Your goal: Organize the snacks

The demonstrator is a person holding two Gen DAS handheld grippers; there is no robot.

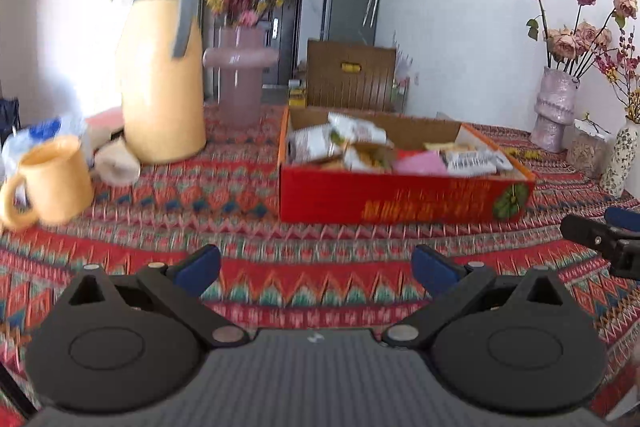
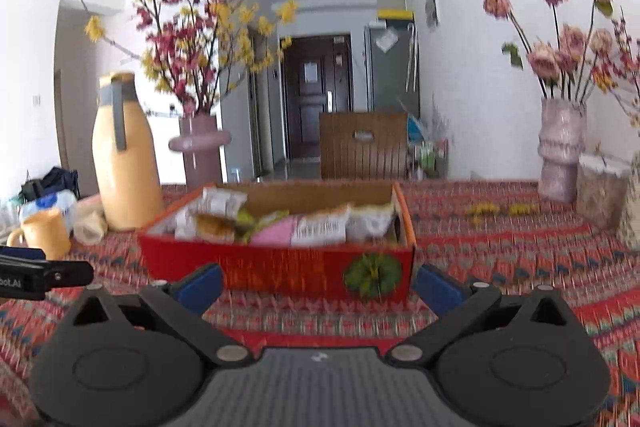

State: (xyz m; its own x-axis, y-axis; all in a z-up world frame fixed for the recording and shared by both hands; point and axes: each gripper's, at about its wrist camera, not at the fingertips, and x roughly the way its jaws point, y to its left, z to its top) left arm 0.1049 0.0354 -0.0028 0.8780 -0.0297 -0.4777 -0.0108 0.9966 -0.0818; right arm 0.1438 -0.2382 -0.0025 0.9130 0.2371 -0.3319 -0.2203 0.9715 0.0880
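Observation:
A red cardboard box (image 1: 404, 195) (image 2: 280, 267) sits on the patterned tablecloth, filled with several snack packets (image 1: 360, 143) (image 2: 296, 223), among them a pink one (image 1: 420, 163) (image 2: 272, 233). My left gripper (image 1: 316, 269) stands open over bare cloth, short of the box and to its left. My right gripper (image 2: 318, 285) is open too, close in front of the box's near wall, with nothing between its blue pads. Each gripper shows at the edge of the other's view: the right gripper's tip (image 1: 600, 235), the left gripper's tip (image 2: 44, 277).
A tall yellow jug (image 1: 160, 67) (image 2: 122, 155), a yellow mug (image 1: 52, 179) (image 2: 44, 233) and crumpled bags stand left of the box. A pink vase (image 1: 238, 75) of blossoms is behind. Vases of dried roses (image 1: 554, 107) (image 2: 560, 147) and a jar (image 2: 602, 187) line the right.

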